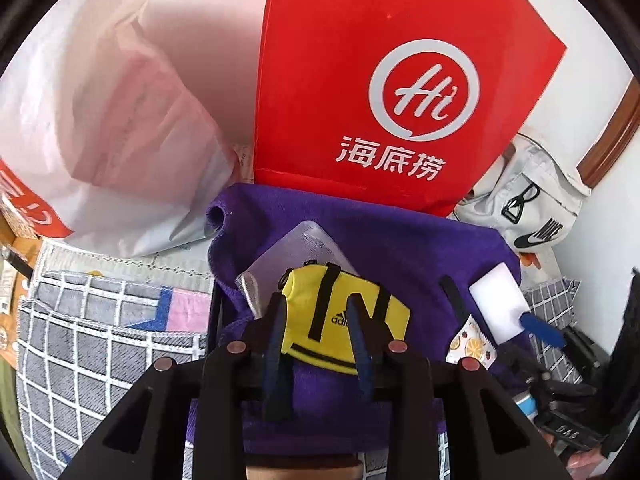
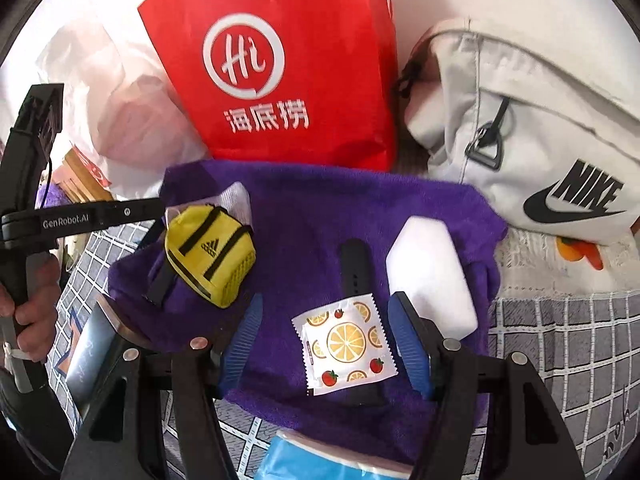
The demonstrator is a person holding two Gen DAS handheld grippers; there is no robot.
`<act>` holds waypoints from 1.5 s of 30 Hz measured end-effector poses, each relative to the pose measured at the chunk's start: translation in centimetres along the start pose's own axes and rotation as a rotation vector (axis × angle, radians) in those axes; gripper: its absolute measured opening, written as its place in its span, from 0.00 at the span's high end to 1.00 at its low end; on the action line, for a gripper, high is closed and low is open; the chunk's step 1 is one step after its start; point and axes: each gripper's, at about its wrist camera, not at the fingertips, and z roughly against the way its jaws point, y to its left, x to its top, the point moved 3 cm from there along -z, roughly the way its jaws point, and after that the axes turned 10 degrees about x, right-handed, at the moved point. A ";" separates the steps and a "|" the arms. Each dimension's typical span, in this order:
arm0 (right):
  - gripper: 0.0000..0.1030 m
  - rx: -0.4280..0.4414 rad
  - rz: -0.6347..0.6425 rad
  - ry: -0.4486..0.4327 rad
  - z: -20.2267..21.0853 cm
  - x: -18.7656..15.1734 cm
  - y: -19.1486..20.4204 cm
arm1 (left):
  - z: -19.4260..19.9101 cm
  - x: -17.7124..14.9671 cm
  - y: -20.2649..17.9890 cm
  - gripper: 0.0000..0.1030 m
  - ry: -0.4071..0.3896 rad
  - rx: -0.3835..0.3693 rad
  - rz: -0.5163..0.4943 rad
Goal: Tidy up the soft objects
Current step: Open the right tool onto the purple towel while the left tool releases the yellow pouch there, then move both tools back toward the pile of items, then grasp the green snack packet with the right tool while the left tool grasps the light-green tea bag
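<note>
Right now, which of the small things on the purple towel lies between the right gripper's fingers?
The fruit-print sachet. It lies between the open right gripper; the white sponge lies beyond its right finger, and the yellow pouch is off to the left.

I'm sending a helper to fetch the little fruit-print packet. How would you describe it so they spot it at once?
Find the purple towel spread in front of the red paper bag. On its near part, beside the white foam block, lies a small flat sachet partly covering a black strap. It alone is white with orange slices and strawberries and has crimped edges.
</note>
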 end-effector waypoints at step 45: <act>0.43 0.088 0.154 0.053 9.1 -23.3 14.3 | 15.9 -23.4 5.5 0.69 0.011 0.052 0.066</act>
